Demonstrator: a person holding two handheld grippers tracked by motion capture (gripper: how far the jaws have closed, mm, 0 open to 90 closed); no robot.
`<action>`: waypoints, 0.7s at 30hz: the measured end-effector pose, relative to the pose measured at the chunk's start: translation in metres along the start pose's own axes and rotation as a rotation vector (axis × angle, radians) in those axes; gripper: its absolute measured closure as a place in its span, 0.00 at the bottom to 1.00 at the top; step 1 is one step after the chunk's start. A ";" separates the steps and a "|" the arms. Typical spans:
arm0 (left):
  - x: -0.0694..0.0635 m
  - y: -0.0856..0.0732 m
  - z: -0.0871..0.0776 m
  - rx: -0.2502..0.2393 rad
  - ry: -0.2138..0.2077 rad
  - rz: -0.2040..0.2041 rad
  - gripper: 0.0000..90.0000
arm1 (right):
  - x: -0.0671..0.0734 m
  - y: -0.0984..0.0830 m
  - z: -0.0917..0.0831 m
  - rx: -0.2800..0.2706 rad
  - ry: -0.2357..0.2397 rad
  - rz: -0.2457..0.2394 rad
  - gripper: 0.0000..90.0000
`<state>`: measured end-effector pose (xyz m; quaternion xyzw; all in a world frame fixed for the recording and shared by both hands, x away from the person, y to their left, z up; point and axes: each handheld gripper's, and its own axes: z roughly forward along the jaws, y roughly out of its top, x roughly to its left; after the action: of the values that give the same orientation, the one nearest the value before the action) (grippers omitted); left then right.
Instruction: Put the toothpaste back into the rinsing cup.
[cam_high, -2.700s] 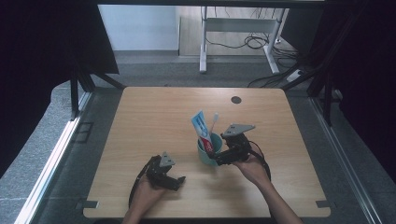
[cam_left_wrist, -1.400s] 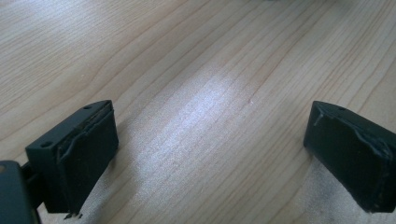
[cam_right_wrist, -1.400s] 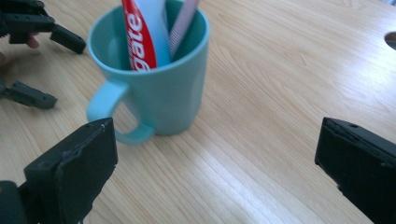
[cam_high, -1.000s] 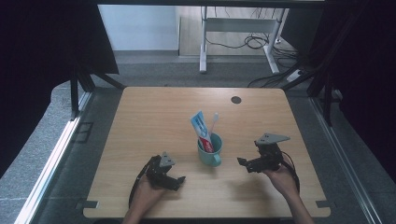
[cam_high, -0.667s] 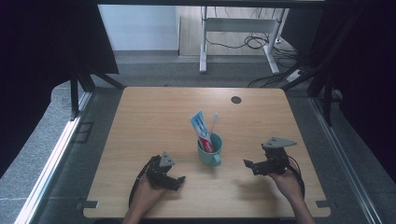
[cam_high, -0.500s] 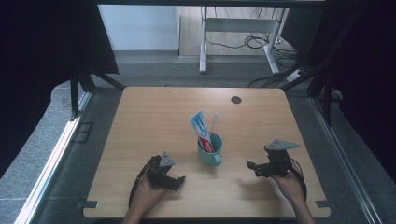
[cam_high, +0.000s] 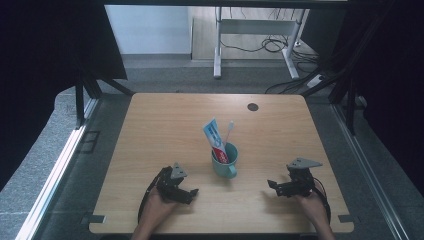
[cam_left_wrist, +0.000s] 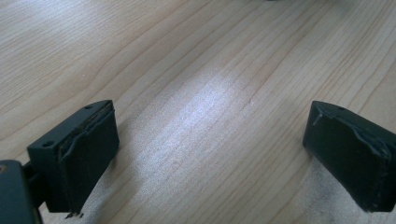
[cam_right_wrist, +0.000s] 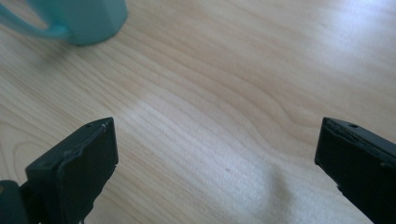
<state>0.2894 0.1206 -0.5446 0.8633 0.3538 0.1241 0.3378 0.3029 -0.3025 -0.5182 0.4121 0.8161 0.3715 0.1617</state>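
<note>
Teal mug (cam_high: 224, 160) cut off in right gripper view, toothbrush (cam_high: 228, 131) faint; both tools wide open, empty.

One camera overhead, one close on each gripper.

The high view looks forward and down on the light wooden table (cam_high: 165, 125); both gripper views skim its grain, the right's sharing the teal plastic mug (cam_right_wrist: 88, 18).

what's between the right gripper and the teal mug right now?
Nothing: bare wood of the table separates the right gripper from the teal mug. The high view shows it; the right gripper view agrees, with open jaws.
</note>
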 end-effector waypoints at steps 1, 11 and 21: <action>0.000 0.000 0.000 0.000 0.000 0.000 0.04 | 0.000 -0.002 0.001 0.003 0.000 0.001 0.00; 0.000 0.000 0.000 0.000 0.000 0.000 0.04 | -0.001 -0.020 0.010 0.047 0.003 0.017 0.00; 0.000 0.000 0.000 0.000 0.001 0.000 0.04 | 0.005 -0.023 0.012 0.057 -0.045 -0.010 0.00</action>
<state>0.2891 0.1204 -0.5446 0.8631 0.3541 0.1245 0.3378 0.2943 -0.3018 -0.5432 0.4207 0.8244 0.3381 0.1702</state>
